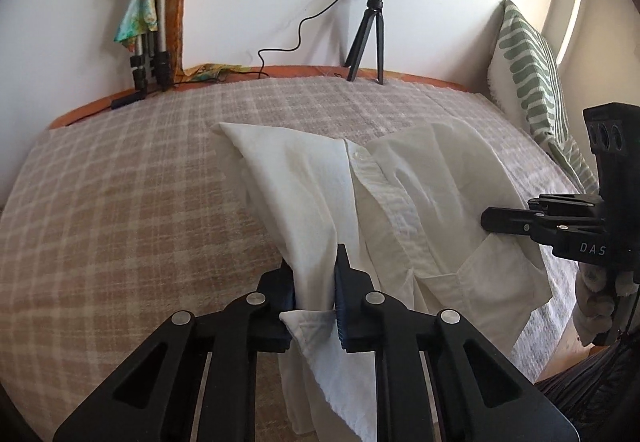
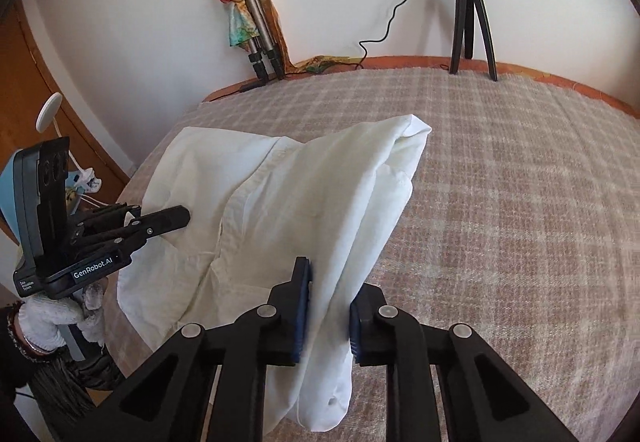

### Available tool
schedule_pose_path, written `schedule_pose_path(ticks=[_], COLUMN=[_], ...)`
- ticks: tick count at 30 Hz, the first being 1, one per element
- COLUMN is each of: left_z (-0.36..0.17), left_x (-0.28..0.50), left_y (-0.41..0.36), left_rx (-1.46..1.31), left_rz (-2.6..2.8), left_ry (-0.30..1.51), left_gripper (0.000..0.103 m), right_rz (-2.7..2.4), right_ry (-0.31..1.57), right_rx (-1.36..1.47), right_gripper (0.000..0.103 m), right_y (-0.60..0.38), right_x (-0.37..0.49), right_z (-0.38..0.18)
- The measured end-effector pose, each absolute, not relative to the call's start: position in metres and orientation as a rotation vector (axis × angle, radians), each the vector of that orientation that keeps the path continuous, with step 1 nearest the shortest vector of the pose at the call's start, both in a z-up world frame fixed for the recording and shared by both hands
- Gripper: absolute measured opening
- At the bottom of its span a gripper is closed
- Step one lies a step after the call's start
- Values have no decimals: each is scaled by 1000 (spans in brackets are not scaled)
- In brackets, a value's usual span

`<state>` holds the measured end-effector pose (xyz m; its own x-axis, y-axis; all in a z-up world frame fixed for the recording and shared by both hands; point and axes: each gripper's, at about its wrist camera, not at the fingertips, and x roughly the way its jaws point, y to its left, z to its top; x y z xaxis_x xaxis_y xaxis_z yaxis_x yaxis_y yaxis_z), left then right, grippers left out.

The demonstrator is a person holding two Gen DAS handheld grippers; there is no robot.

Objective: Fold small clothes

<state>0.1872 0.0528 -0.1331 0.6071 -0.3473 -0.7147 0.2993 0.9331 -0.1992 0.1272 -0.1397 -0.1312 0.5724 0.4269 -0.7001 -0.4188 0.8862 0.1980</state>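
I am working over the pink-and-cream plaid bed blanket (image 1: 120, 202). The white button-front cotton shirt (image 1: 400, 178) is lying crumpled mid-bed, near edge lifted. I am gripping both near corners: the left gripper (image 1: 314, 302) is pinching a bunched fold, pads nearly closed on cloth; the right gripper (image 2: 330, 306) is clamping a thicker hanging bundle, jaws slightly wider. I am judging the folding as early: no neat fold showing, most creasing and stacking remaining.
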Motion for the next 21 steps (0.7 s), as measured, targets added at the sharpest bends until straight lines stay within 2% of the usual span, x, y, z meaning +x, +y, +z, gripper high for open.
schedule_pose_path(ticks=[13,21], left_z=[-120,-101], left_x=[191,213], left_y=[47,10], left_rx=[-140,-153], left_rz=[-436,-512], left_ry=[836,809], left_gripper=[13,13], right_rz=[480,428], right_ry=[770,713], right_rx=[-37,7], right_gripper=[14,13], right_y=[-136,-182], right_x=[117,124], right_z=[-116,-92])
